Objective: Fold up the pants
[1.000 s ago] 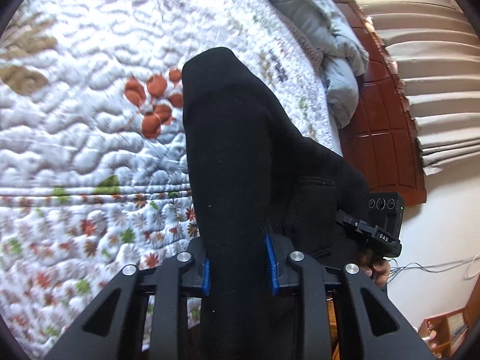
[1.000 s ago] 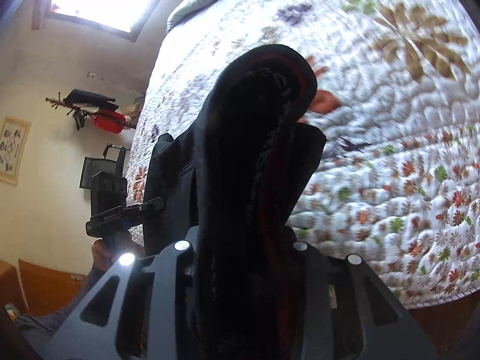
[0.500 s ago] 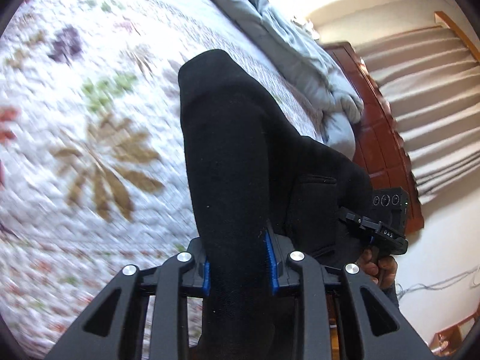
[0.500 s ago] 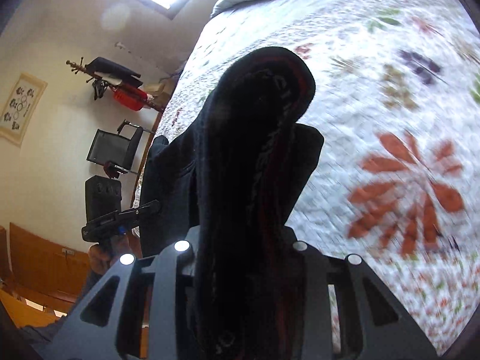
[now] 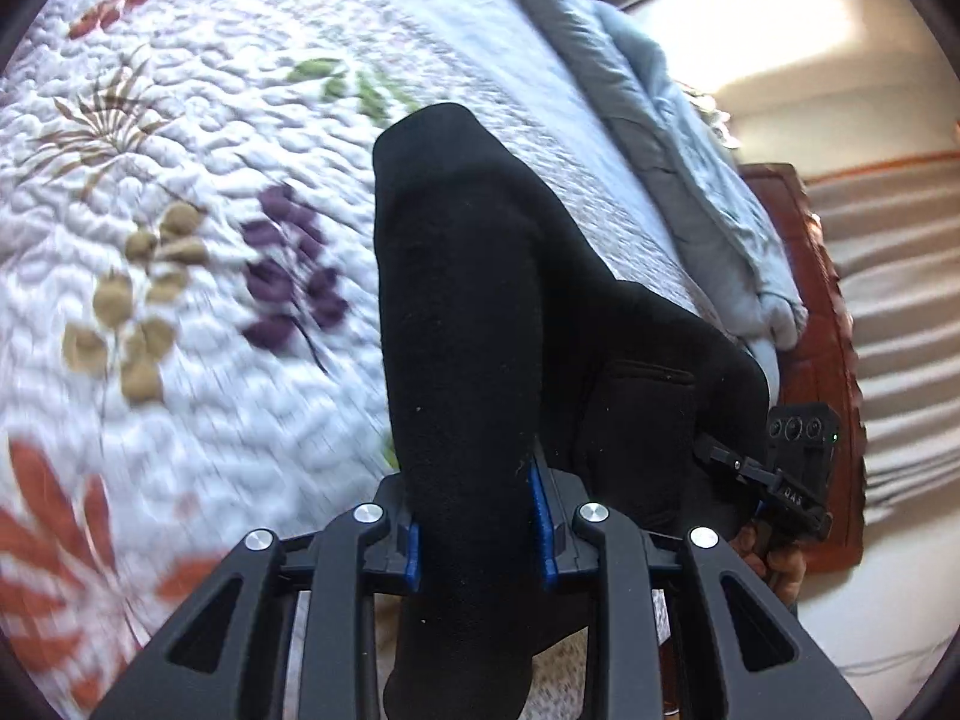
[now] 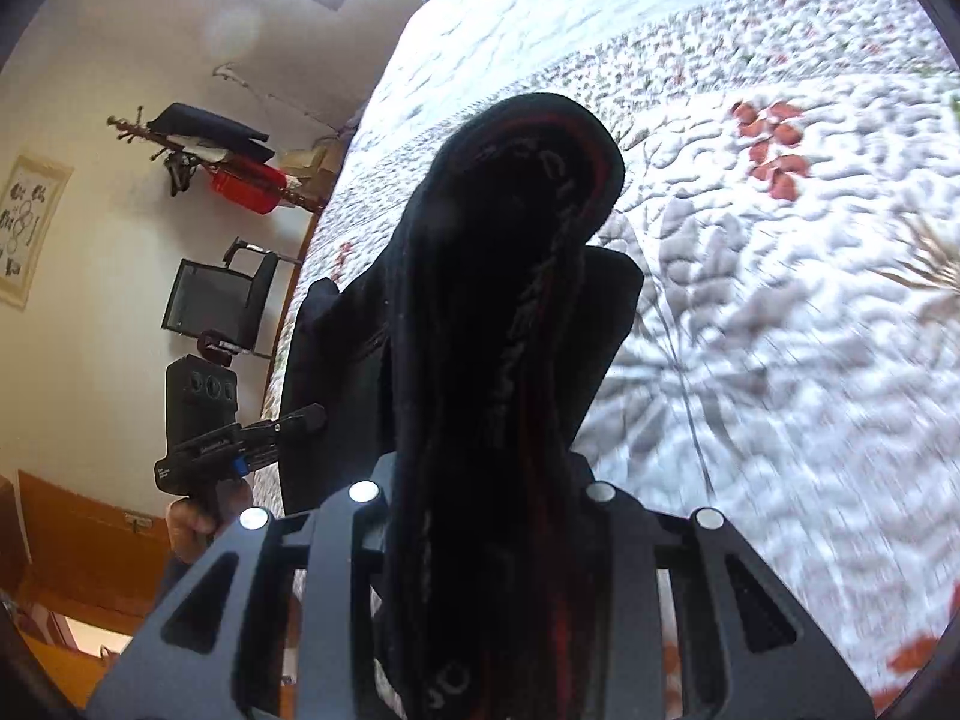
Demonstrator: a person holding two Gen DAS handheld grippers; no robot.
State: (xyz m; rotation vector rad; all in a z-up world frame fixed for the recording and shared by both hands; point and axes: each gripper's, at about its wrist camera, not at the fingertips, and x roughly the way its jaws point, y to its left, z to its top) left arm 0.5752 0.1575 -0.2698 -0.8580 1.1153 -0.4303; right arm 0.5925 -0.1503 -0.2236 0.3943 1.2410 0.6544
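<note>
Both grippers [image 5: 480,531] [image 6: 480,498] clamping black pants [image 5: 462,312].

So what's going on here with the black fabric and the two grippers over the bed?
A person is folding black pants with a handheld gripper in each hand. The left gripper is clamped on one bunched part of the fabric, and the right gripper is clamped on another where a lettered waistband shows. The pants are held up above the floral quilt, whose blurred pattern suggests they are being carried across the bed.
</note>
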